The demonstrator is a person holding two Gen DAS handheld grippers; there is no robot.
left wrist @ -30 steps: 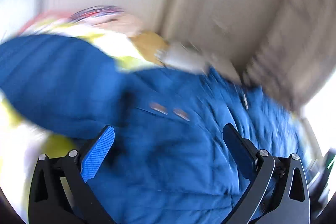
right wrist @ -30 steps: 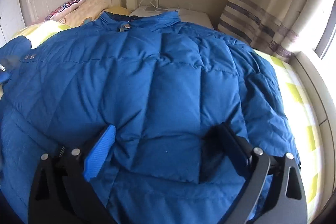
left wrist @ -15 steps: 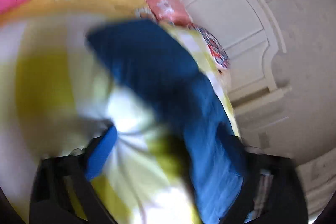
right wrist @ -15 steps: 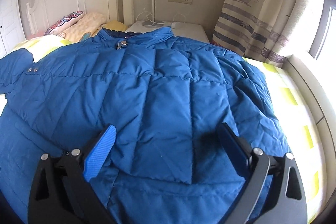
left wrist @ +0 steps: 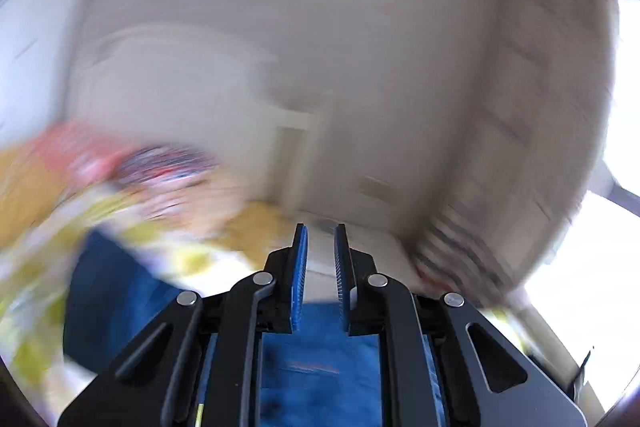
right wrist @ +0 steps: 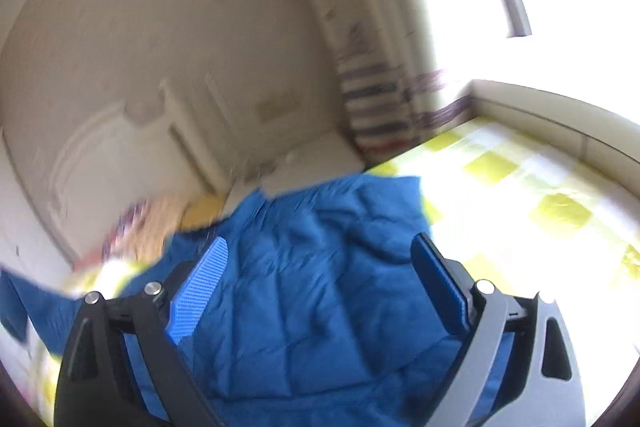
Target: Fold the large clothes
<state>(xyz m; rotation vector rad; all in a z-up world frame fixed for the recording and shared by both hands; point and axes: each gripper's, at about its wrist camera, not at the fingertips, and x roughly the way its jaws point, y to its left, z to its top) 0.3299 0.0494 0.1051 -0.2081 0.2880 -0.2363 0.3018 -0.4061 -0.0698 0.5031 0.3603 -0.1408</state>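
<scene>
A blue padded jacket (right wrist: 320,291) lies spread on a bed with a yellow-and-white checked sheet (right wrist: 520,203), filling the lower half of the right wrist view. A second ago the left gripper (left wrist: 320,247) stood wide over the jacket; now its blue pads have drawn nearly together with only a narrow slit between them, and whether cloth is pinched there cannot be told, though blue fabric shows directly below, at 6 o'clock. Its view is heavily blurred, with pillows (left wrist: 160,175) at 9 o'clock. The right gripper (right wrist: 320,259), square over the jacket earlier, is now rolled so the scene tilts, the striped curtain (right wrist: 376,107) leaning at 12 o'clock; its jaws are spread wide, released, above the jacket.
</scene>
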